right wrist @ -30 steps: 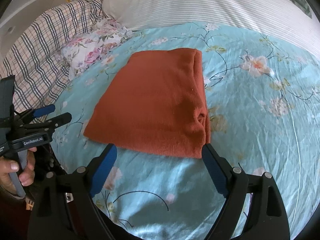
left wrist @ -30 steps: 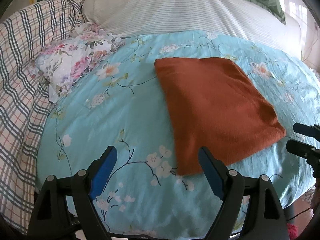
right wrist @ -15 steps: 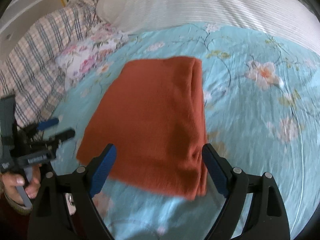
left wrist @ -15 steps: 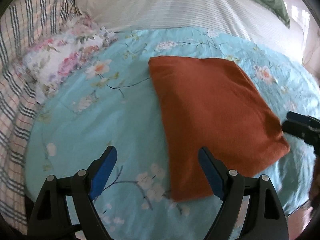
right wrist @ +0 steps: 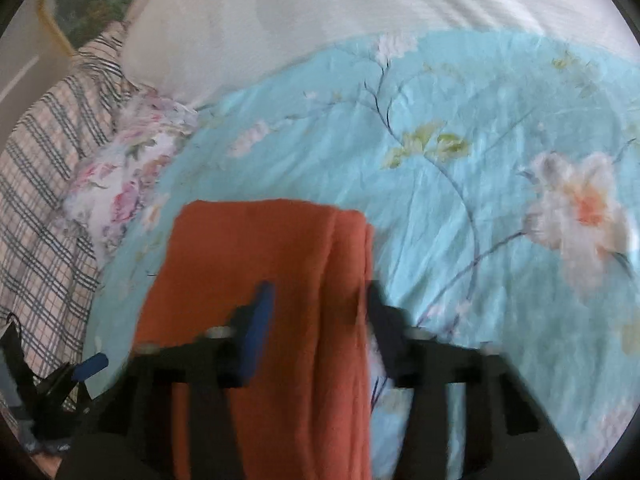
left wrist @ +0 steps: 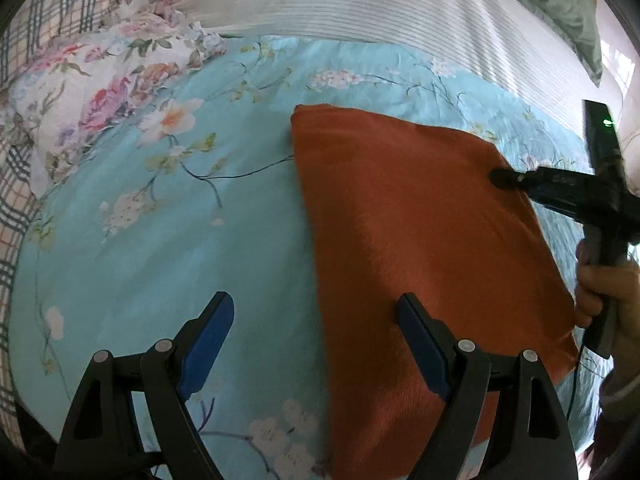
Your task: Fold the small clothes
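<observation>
A folded rust-orange cloth [left wrist: 420,248] lies flat on the light blue floral bedspread [left wrist: 180,240]. My left gripper [left wrist: 316,344] is open, straddling the cloth's left edge near its front corner. In the right wrist view the cloth [right wrist: 256,280] lies between the jaws of my right gripper [right wrist: 320,308], which is still open but narrower, around the cloth's thick right fold; the view is blurred. The right gripper also shows in the left wrist view [left wrist: 504,178], low over the cloth's right edge.
A floral pillow [left wrist: 92,92] and a plaid blanket [right wrist: 44,208] lie at the left. A white striped quilt [left wrist: 380,4] and a green pillow [left wrist: 560,4] lie at the back. The left gripper shows at the lower left of the right wrist view [right wrist: 80,368].
Both grippers have moved forward and down onto the cloth. The right gripper's jaws have narrowed around the right fold. The left gripper stays wide open.
</observation>
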A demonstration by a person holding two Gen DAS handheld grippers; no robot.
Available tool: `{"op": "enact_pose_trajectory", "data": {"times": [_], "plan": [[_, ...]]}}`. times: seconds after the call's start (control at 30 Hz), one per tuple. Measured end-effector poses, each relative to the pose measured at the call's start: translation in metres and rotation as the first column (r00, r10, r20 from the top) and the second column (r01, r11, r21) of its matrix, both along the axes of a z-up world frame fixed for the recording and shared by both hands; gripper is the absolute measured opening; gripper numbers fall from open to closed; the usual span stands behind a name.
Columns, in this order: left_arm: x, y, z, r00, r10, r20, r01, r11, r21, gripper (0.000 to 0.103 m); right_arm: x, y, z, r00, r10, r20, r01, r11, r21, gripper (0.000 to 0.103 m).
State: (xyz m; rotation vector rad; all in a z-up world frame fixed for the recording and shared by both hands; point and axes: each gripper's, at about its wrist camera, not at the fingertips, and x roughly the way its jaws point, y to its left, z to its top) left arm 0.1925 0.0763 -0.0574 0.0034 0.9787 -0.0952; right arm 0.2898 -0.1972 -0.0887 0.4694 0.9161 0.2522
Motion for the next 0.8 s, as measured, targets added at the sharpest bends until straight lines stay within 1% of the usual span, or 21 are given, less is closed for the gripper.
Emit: {"op": "enact_pose_trajectory", "data": {"times": [0.03,0.13,0.2,0.3,0.33,0.4,0.43,0.5,0.57,0.67,0.73,0.8], "plan": [[0.002,-0.002,-0.001,1.0,-0.004,-0.004,0.004,1.0,0.009,0.084,0.002,-0.001,-0.002,1.0,0.0,0.0,0.0,1.0,0.015,0.013],[0.003,-0.006,-0.001,1.0,-0.027,0.012,0.027,1.0,0.011,0.084,-0.016,-0.005,0.02,0.994,-0.015,0.106,0.011,0.999,0.039,0.011],[0.006,-0.009,-0.007,0.999,-0.036,0.007,0.036,0.999,0.009,0.085,-0.026,-0.008,0.028,0.99,-0.034,0.138,0.03,0.999,0.029,0.011],[0.009,-0.014,-0.014,0.999,-0.046,-0.003,0.046,0.999,0.007,0.088,-0.019,-0.009,0.007,0.996,-0.042,0.077,0.044,0.999,-0.021,0.011],[0.009,-0.015,-0.015,0.999,-0.048,0.001,0.048,0.999,0.013,0.089,-0.014,-0.01,-0.004,0.998,-0.041,0.046,0.041,0.999,-0.01,0.011],[0.01,-0.015,-0.017,0.999,-0.044,0.007,0.044,0.999,0.028,0.092,-0.011,-0.016,-0.015,0.998,-0.049,0.034,0.047,0.998,0.052,0.012],[0.01,-0.014,-0.018,0.999,-0.04,0.006,0.04,0.999,0.025,0.093,-0.009,-0.017,-0.015,0.998,-0.051,0.03,0.05,0.997,0.059,0.013],[0.01,-0.012,-0.018,0.999,-0.032,-0.002,0.032,0.999,0.011,0.093,-0.009,-0.015,-0.01,0.998,-0.055,0.026,0.054,0.998,0.033,0.021],[0.007,-0.01,-0.016,1.0,-0.024,-0.002,0.024,1.0,0.004,0.093,-0.015,-0.015,-0.003,0.998,-0.062,0.023,0.061,0.998,0.029,0.021],[-0.002,-0.009,-0.01,1.0,-0.024,0.006,0.023,1.0,0.011,0.093,-0.038,-0.018,0.012,0.995,-0.088,0.05,0.087,0.996,0.017,0.023],[-0.009,-0.008,-0.007,1.0,-0.022,0.012,0.022,1.0,0.016,0.093,-0.055,-0.014,0.021,0.993,-0.091,0.071,0.09,0.996,0.019,0.033],[-0.019,-0.007,-0.004,1.0,-0.018,0.019,0.017,1.0,0.027,0.093,-0.079,-0.01,0.031,0.992,-0.076,0.099,0.073,0.997,0.028,0.059]]}}
